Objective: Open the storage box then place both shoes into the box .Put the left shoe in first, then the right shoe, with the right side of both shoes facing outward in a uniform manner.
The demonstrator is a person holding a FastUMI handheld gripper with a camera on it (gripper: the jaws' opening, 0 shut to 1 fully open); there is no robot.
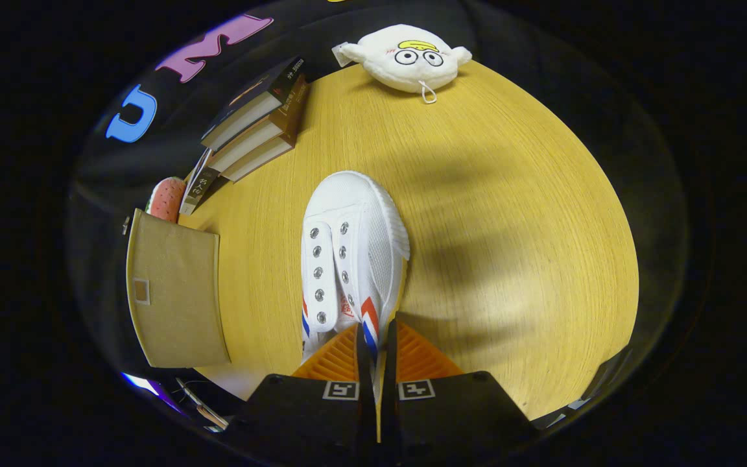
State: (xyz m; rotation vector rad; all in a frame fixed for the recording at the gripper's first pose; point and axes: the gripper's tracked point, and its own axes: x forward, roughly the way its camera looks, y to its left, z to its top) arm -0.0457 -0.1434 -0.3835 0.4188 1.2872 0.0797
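Gripper (pixel 377 337) clamped on side wall of white canvas sneaker (pixel 354 253), toe pointing ahead over wooden tabletop (pixel 509 214). Beige fabric storage box (pixel 176 292) off to the left, beside stacked books (pixel 257 123); plush toy (pixel 406 58) at far edge. Judged mid-task: one shoe gripped, not yet boxed.

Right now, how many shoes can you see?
1. A white canvas sneaker lies on the wooden table, toe pointing away, its side wall pinched between the gripper fingers. A second shoe may be hidden elsewhere, perhaps in the tan storage box beside it.
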